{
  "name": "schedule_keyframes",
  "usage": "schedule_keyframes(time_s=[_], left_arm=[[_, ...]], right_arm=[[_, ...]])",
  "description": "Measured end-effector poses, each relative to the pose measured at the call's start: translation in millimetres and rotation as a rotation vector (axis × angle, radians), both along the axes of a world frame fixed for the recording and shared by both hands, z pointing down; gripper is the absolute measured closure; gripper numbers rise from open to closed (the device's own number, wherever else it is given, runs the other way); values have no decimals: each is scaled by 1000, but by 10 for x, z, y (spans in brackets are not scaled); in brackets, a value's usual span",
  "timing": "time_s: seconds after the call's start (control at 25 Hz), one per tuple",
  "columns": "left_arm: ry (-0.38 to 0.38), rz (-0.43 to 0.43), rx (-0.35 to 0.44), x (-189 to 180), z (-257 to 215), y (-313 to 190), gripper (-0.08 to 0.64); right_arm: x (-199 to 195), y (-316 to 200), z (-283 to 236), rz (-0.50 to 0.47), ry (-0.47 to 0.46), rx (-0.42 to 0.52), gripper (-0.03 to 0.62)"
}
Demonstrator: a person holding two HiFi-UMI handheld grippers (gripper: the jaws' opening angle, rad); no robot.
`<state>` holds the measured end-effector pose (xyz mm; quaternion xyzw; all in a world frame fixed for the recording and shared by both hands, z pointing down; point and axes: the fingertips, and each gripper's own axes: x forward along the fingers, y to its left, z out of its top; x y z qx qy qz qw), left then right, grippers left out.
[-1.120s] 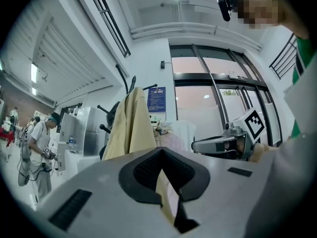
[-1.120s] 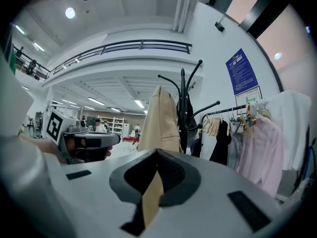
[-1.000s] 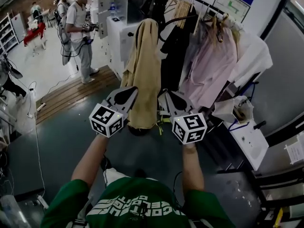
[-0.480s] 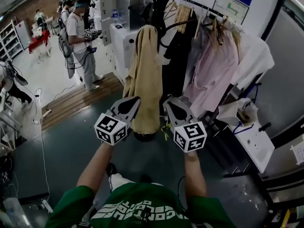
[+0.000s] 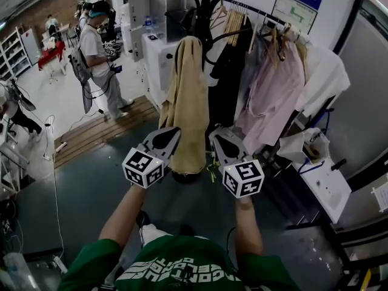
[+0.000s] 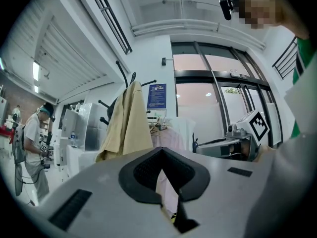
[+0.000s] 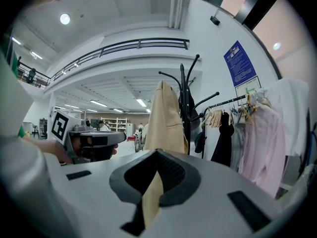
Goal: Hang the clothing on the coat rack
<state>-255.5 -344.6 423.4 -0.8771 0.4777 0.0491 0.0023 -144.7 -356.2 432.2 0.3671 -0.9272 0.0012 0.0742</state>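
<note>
A tan garment hangs from a hook of the black coat rack, its hem just above the rack's foot. My left gripper is level with the garment's lower left edge and my right gripper with its lower right edge, both apart from the cloth. In the left gripper view the jaws are shut on nothing, with the tan garment ahead. The right gripper is also shut and empty, facing the garment and the rack.
Right of the rack, a clothes rail holds a black garment, pink ones and a white one. White cabinets stand behind. A person stands on the left by a wooden platform. A white table is at the right.
The head view has shifted a little, so everything sits slightly lower in the frame. Both grippers keep their places beside the garment's hem. The person at the left has turned.
</note>
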Motion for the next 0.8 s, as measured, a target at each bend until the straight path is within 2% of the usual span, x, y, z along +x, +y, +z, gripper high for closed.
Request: schedule_keyframes(time_s=[0.8], left_arm=[[4, -2, -3, 22, 18, 11, 557]], right_arm=[[27, -50, 23, 6, 5, 5, 583]])
